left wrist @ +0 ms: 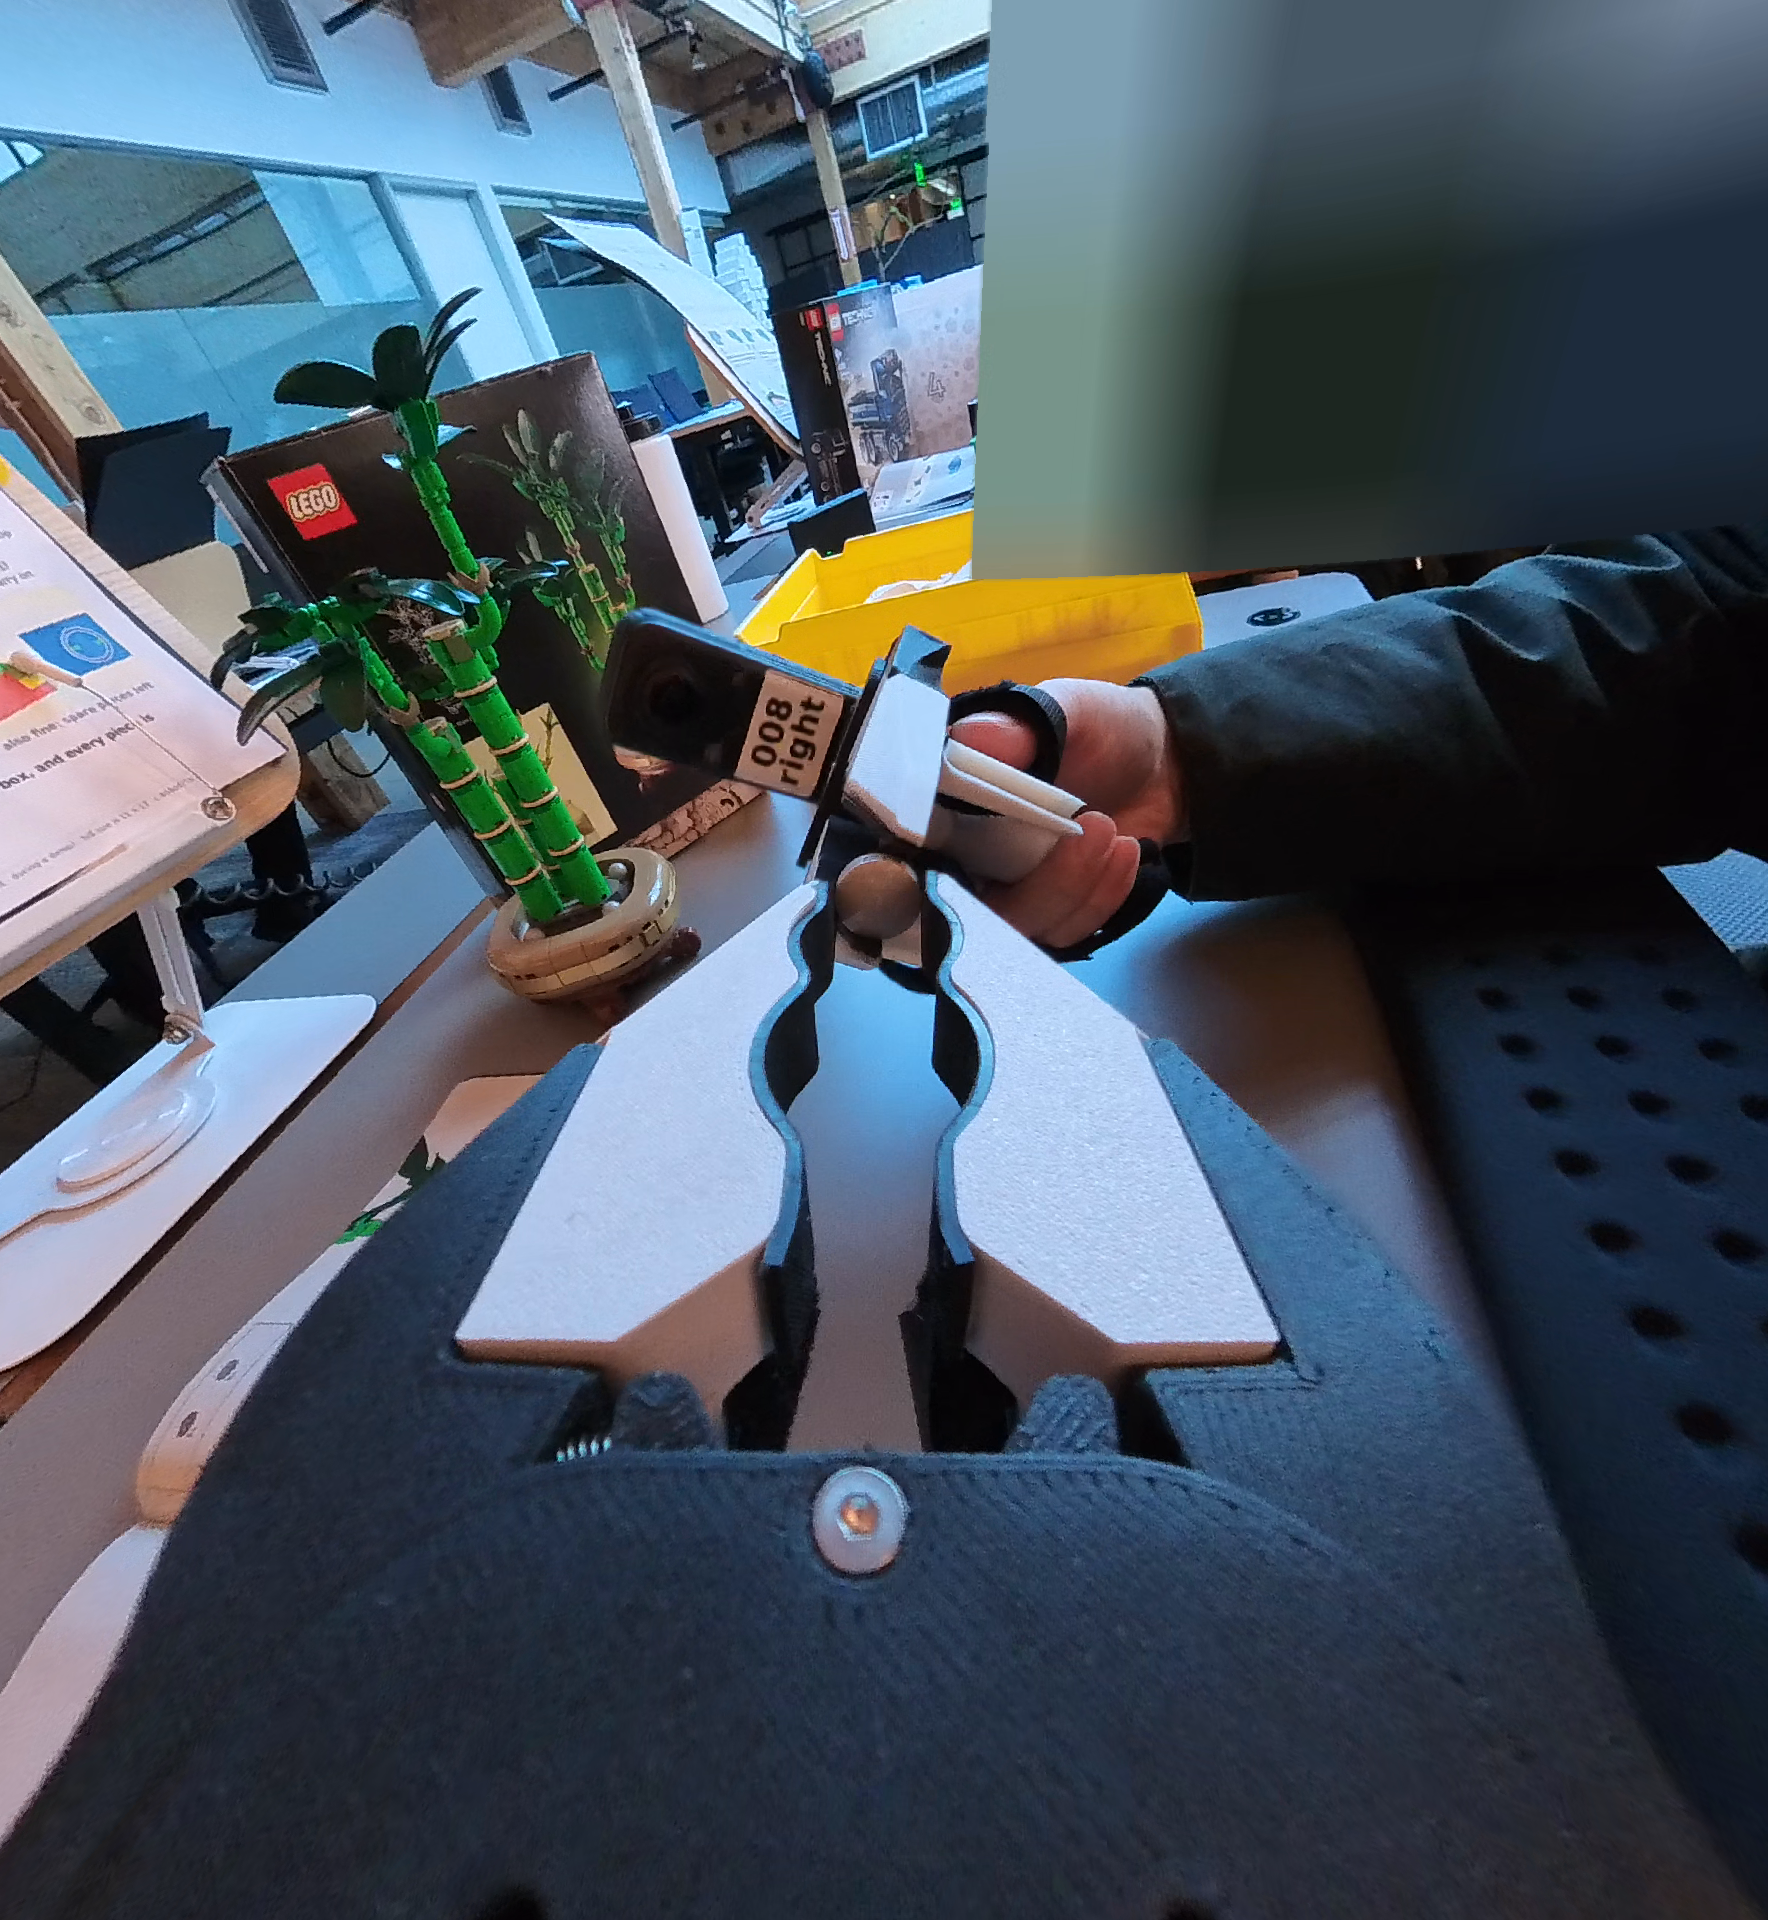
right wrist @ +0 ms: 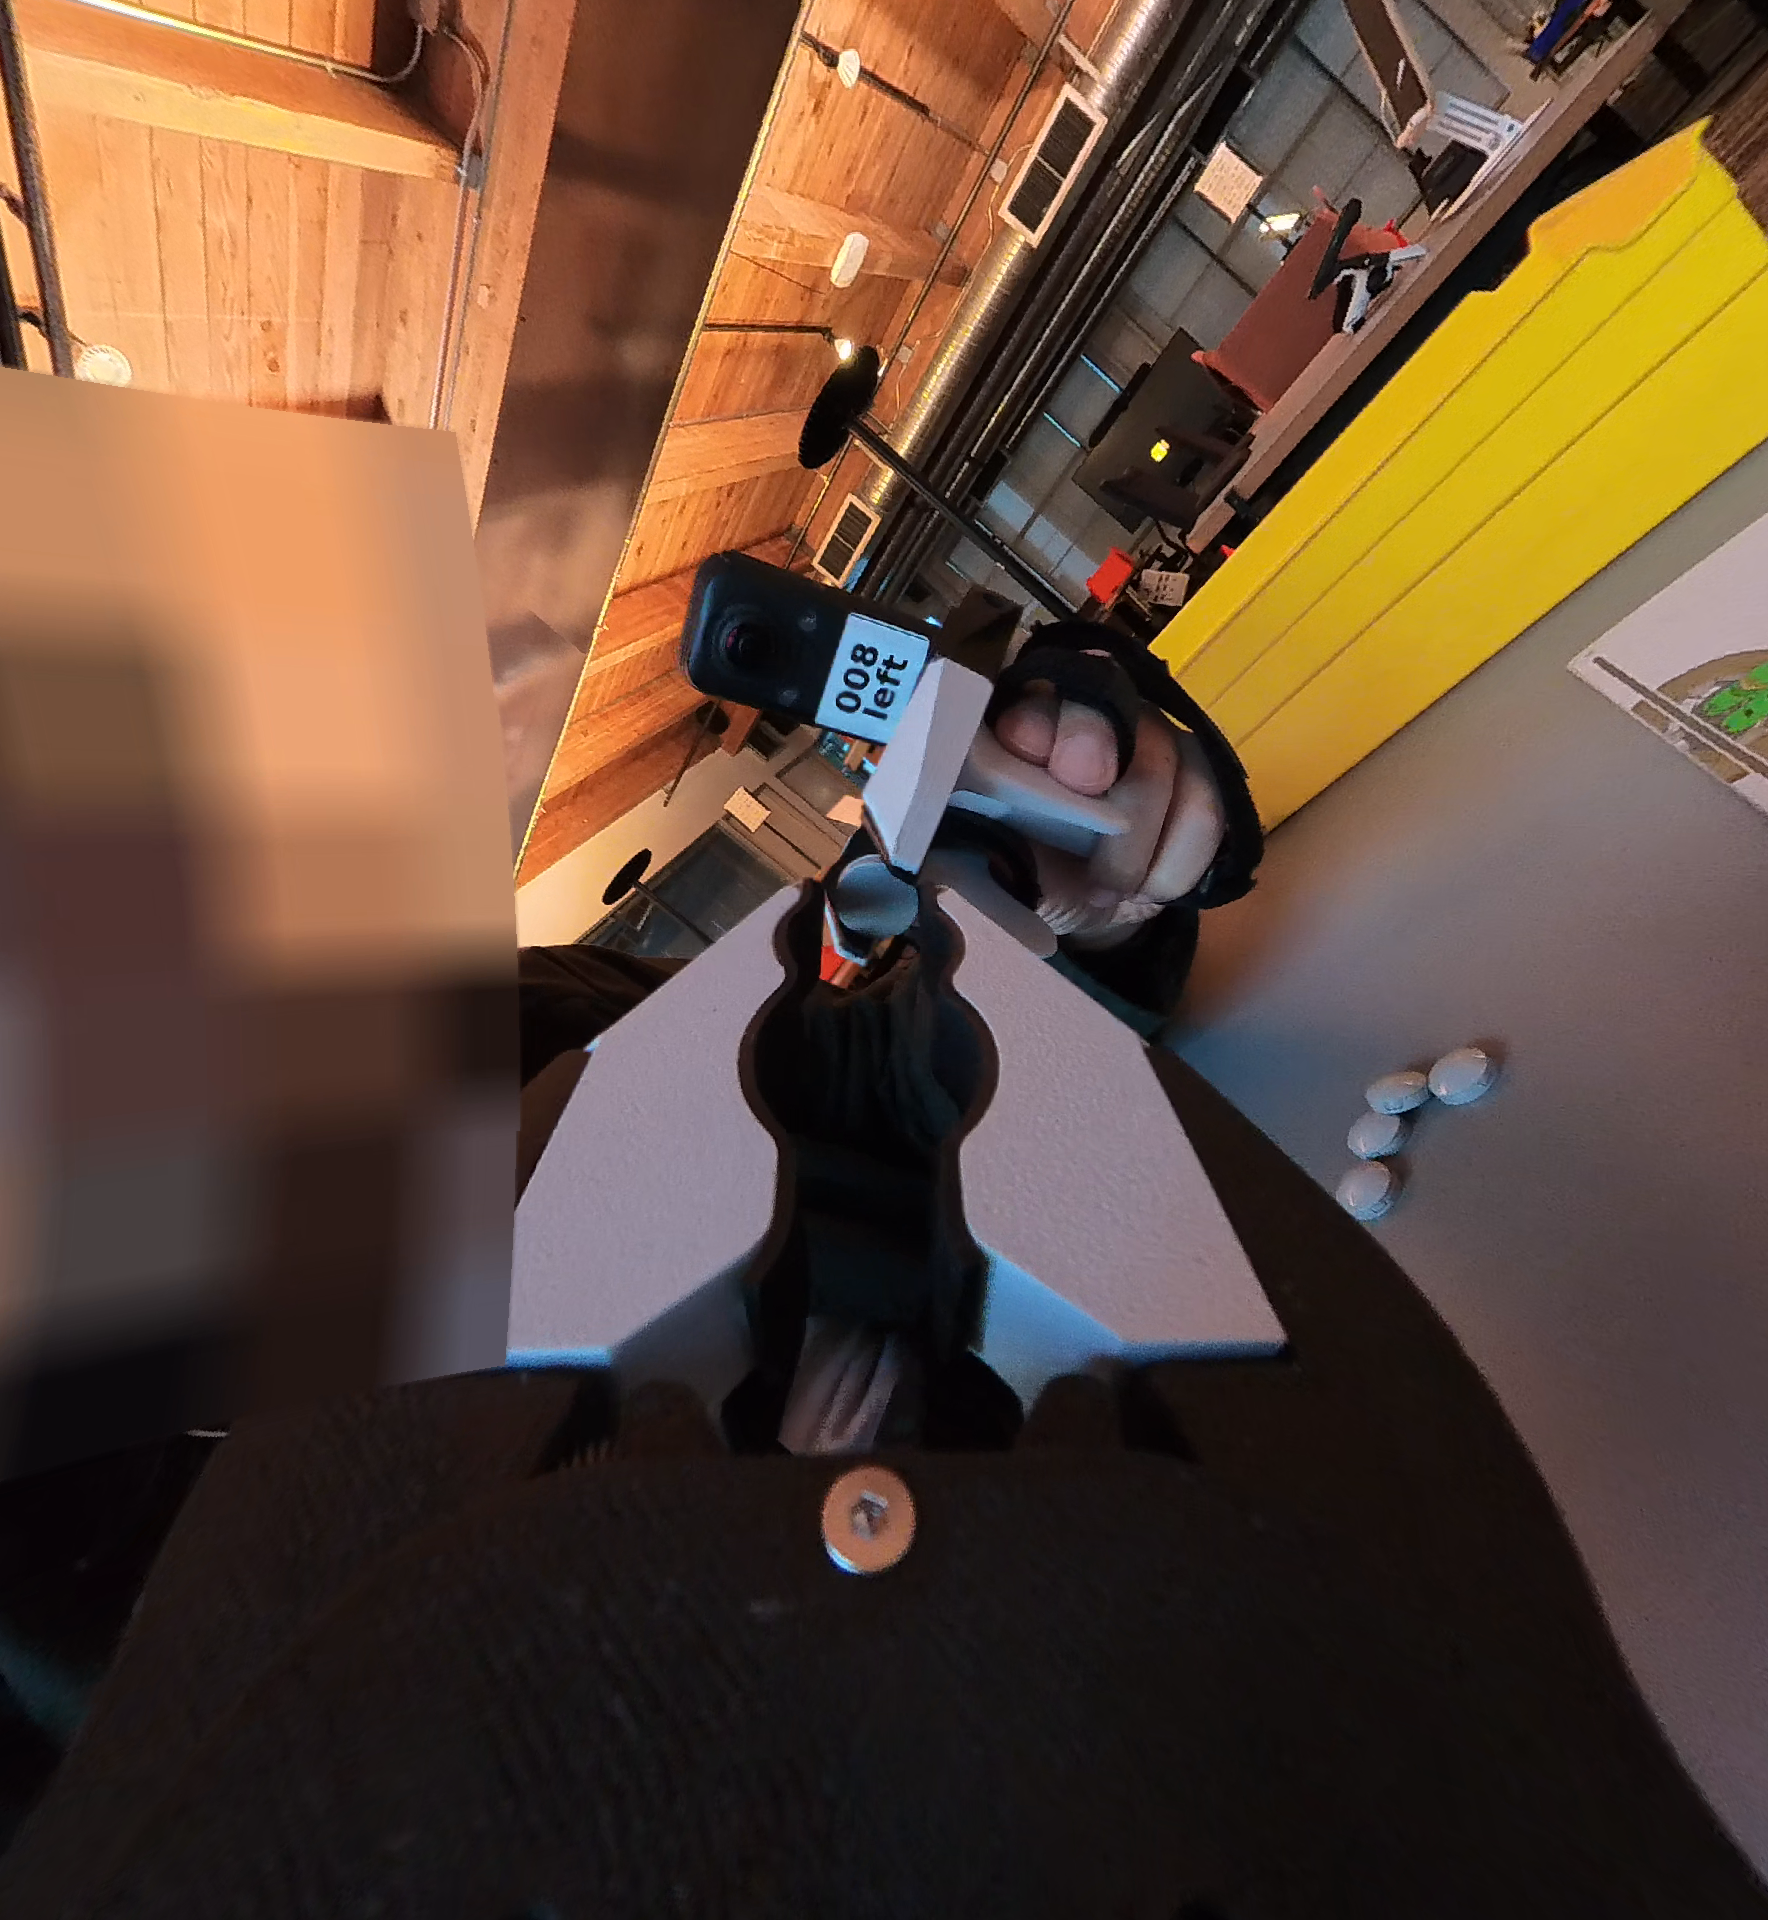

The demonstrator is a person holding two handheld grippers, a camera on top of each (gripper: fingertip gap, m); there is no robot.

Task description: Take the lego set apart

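A green lego bamboo plant (left wrist: 506, 748) stands in a round tan pot (left wrist: 589, 935) on the grey table, left of and beyond both grippers. My left gripper (left wrist: 872, 920) and right gripper (right wrist: 875, 925) meet tip to tip above the table. Each has its jaws closed narrowly on the same small round grey-tan piece (left wrist: 878, 891), which also shows in the right wrist view (right wrist: 875, 896). Something small and orange-white (right wrist: 844, 951) sits just below it; I cannot tell what. Several loose grey pebble pieces (right wrist: 1420, 1122) lie on the table to the right.
The lego box (left wrist: 464, 499) leans behind the plant. A yellow bin (left wrist: 1015, 623) stands at the back and shows again (right wrist: 1482, 499). An instruction sheet on a white stand (left wrist: 49, 675) is at left. A black perforated mat (left wrist: 1638, 1143) lies at right. A booklet (right wrist: 1753, 707) lies on the table. Both grippers' tips are close together, under 4 cm apart. From either gripper's tips it is about 25 cm to the green lego bamboo plant (left wrist: 506, 748).
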